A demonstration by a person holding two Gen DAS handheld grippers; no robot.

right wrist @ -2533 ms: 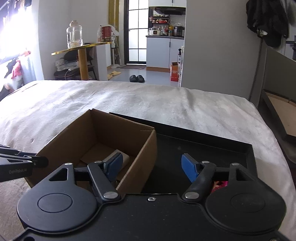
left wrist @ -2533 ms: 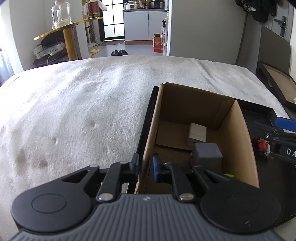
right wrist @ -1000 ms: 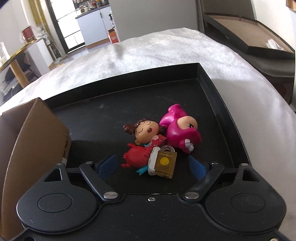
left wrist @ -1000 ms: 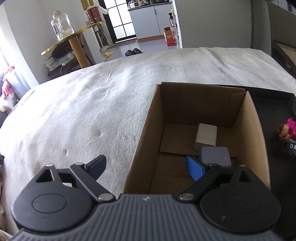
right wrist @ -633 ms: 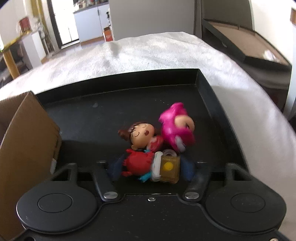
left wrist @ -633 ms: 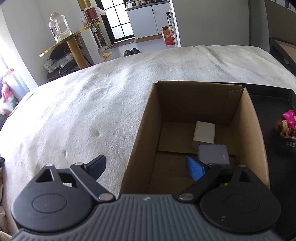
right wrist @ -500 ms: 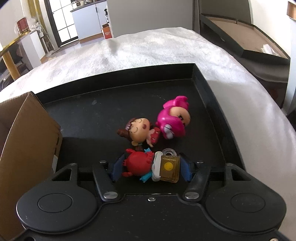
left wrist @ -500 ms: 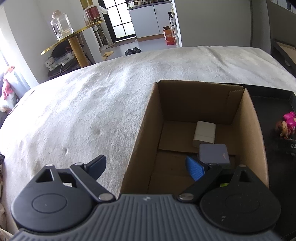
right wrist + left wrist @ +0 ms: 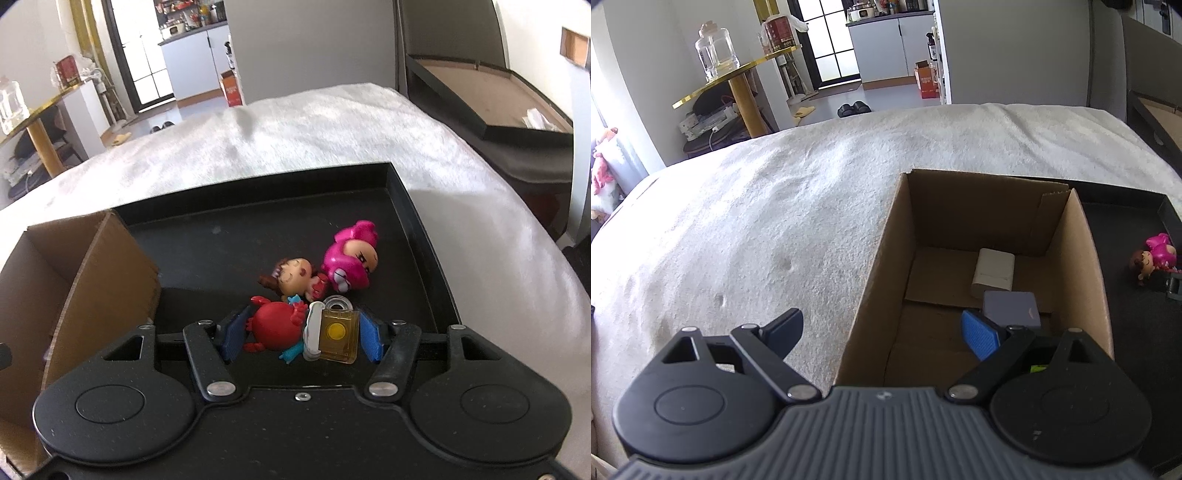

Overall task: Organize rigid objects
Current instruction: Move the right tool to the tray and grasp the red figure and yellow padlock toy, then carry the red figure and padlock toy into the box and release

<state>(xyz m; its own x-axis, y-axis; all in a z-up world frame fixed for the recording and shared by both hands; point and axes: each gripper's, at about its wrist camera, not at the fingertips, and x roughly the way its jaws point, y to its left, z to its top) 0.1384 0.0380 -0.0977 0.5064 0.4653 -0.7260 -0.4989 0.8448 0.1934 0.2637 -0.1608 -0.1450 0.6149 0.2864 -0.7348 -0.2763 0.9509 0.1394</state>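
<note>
Two claws are at work over a bed (image 9: 775, 229) spread with a white fleecy blanket. On it lie a black tray (image 9: 417, 221) and, at the tray's left end, an open cardboard box (image 9: 882, 280) already holding a white block (image 9: 994, 272) and a grey block (image 9: 1010, 307). The right claw (image 9: 301, 334) is clamped on a red toy figure with a yellow padlock charm (image 9: 303, 328), just clear of the tray floor. I'd carry it level over the box wall, low enough not to drop hard. The left claw (image 9: 882, 330) hangs with its fingers apart across the box's near wall, holding nothing. A pink figure (image 9: 351, 264) and a brown-haired doll (image 9: 291, 278) wait on the tray. Beyond are a gold side table (image 9: 738, 79) and a kitchen doorway.
</note>
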